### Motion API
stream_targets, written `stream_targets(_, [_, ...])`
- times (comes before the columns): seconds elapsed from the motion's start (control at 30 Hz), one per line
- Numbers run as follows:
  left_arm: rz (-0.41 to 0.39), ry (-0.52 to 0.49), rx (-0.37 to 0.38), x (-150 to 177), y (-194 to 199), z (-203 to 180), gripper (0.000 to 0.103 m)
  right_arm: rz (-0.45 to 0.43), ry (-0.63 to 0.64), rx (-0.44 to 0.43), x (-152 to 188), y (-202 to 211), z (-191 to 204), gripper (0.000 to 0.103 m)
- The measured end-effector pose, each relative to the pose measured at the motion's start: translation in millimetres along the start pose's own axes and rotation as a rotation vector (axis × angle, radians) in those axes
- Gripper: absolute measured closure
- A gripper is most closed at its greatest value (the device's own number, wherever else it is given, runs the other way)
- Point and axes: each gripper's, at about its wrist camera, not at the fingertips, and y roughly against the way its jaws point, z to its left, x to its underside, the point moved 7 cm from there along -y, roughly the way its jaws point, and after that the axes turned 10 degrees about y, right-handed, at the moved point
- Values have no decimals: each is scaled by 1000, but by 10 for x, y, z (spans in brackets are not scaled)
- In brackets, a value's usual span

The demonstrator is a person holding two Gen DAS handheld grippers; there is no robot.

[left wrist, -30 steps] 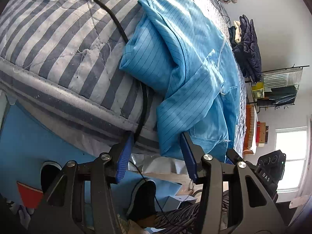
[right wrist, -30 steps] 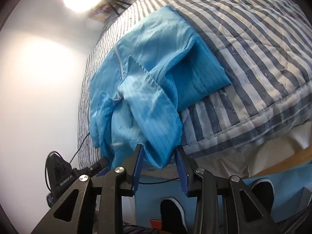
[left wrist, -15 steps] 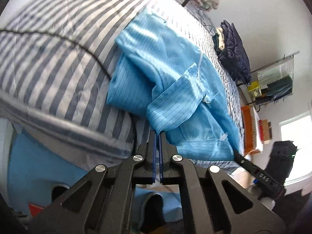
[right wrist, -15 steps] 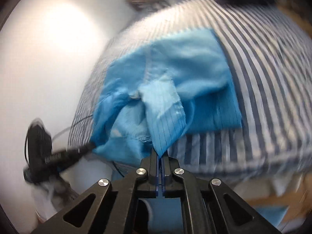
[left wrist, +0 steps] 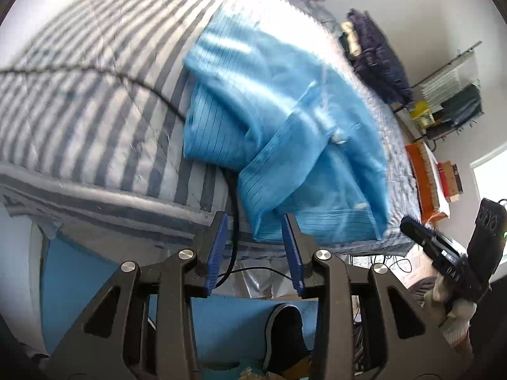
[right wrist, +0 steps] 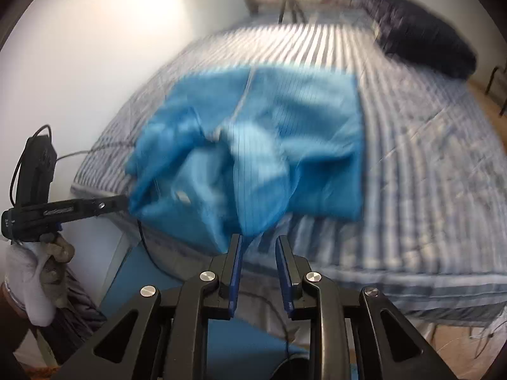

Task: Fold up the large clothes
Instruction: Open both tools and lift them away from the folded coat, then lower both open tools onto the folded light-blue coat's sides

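Observation:
A large light-blue pinstriped garment (left wrist: 285,133) lies crumpled on a blue-and-white striped bed (left wrist: 95,101), with its lower folds reaching the near edge. My left gripper (left wrist: 255,221) is open, its blue pads either side of the garment's hanging corner, just off the mattress edge. In the right wrist view the garment (right wrist: 269,145) is blurred by motion. My right gripper (right wrist: 259,242) is open, with a fold of the cloth just above and between its pads. The left gripper (right wrist: 120,202) also shows in the right wrist view at the garment's left corner.
A black cable (left wrist: 233,196) runs across the bed and down its edge beside the left gripper. Dark clothes (left wrist: 377,53) are piled at the far side of the bed. A rack (left wrist: 450,95) and boxes stand by the wall. A shoe (left wrist: 285,332) shows below on the blue floor.
Both grippers were shut on the garment's lower edge half a second ago and have now opened, letting the cloth drop. Both views have swung and are blurred.

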Motion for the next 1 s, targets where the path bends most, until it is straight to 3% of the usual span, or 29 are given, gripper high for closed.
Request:
stream_targets(0.1, [-53,-23,0,-124,245,-14,68,-51,69,-111,-199,-3,262,80])
stream_targets(0.17, [-96,-16,6,-276,416,4,68,-56,129,-112,-277,-155,418,80])
stream_targets(0.3, [-214,58,12,-691,825,184,68,7,136,-156,-267,-660,535,84])
stream_targets(0.37, [-270,80,2,-882,1063,287,68,85,148,-163,-143,-909,572,85])
stream_targets(0.43, [-322,90,-3,-1030,1358,376,68,111,169,-154,-77,-966,595,85])
stream_targets(0.53, [-388,72,-17,-1181,1784,405,68,50,144,-214,-152,-641,556,83])
stream_targets(0.6, [-427,51,-20,-1266,2049,354,58,-7,135,-219,-227,-339,433,75])
stream_targets(0.7, [-468,31,13,-1372,2357,214,50,-99,110,-175,-376,109,79,65])
stream_targets(0.73, [-473,20,25,-1410,2404,167,47,-130,91,-149,-437,237,-99,61])
stream_targets(0.8, [-461,7,57,-1514,2354,100,27,-176,43,-98,-551,355,-400,45])
stream_targets(0.83, [-442,-6,68,-1550,2263,75,23,-190,14,-76,-596,376,-558,41])
stream_targets(0.9, [-385,5,74,-1621,1963,82,22,-194,-32,-55,-630,329,-836,28])
stream_targets(1.0, [-223,77,145,-1678,1302,150,22,-145,-111,-62,-635,73,-1153,27])
